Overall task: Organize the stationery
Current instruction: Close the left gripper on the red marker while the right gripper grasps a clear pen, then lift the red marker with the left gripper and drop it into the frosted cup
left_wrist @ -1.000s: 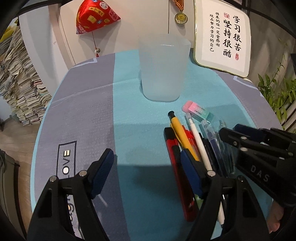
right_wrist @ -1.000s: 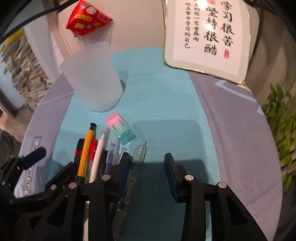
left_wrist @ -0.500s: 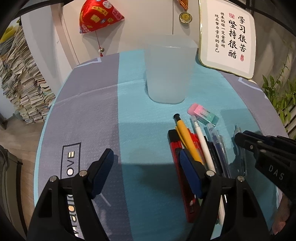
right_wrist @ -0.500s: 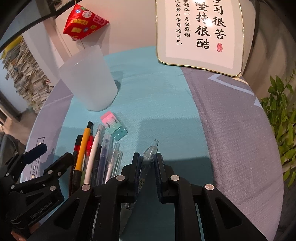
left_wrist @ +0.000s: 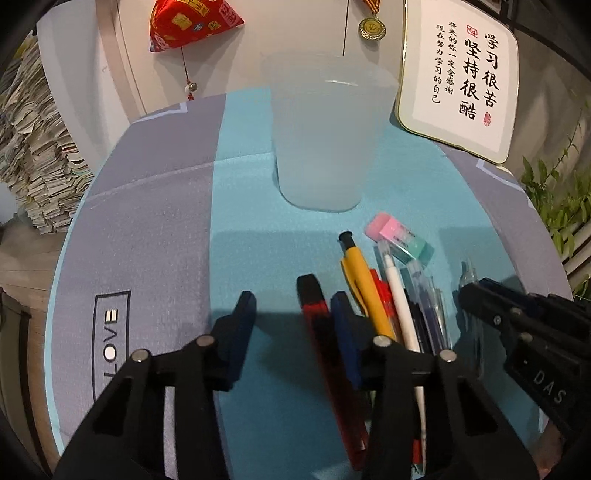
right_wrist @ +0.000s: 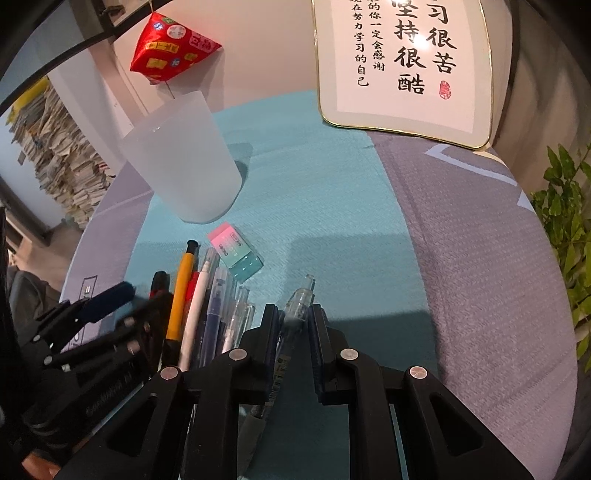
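Observation:
Several pens lie side by side on the teal mat: a red-and-black pen (left_wrist: 314, 301), a yellow pen (left_wrist: 365, 284), a white pen (left_wrist: 399, 295) and clear ones. A pink-and-green eraser (left_wrist: 399, 240) lies beyond them, in front of an upright frosted cup (left_wrist: 325, 147). My left gripper (left_wrist: 291, 321) is closing. The red-and-black pen lies between its jaws, against the right finger and clear of the left one. My right gripper (right_wrist: 295, 317) is shut on a clear pen (right_wrist: 300, 295), whose tip sticks out ahead of the pads. The cup (right_wrist: 181, 158) stands to its far left.
A framed calligraphy plaque (left_wrist: 465, 81) leans at the back right of the round table. A red pouch (left_wrist: 188, 22) and a medal (left_wrist: 371, 26) hang on the wall behind. Paper stacks (left_wrist: 33, 155) stand off to the left and a plant (right_wrist: 565, 206) to the right.
My left jaws have narrowed around the red-and-black pen. My right gripper, open beside the clear pen a second ago, has shut on it.

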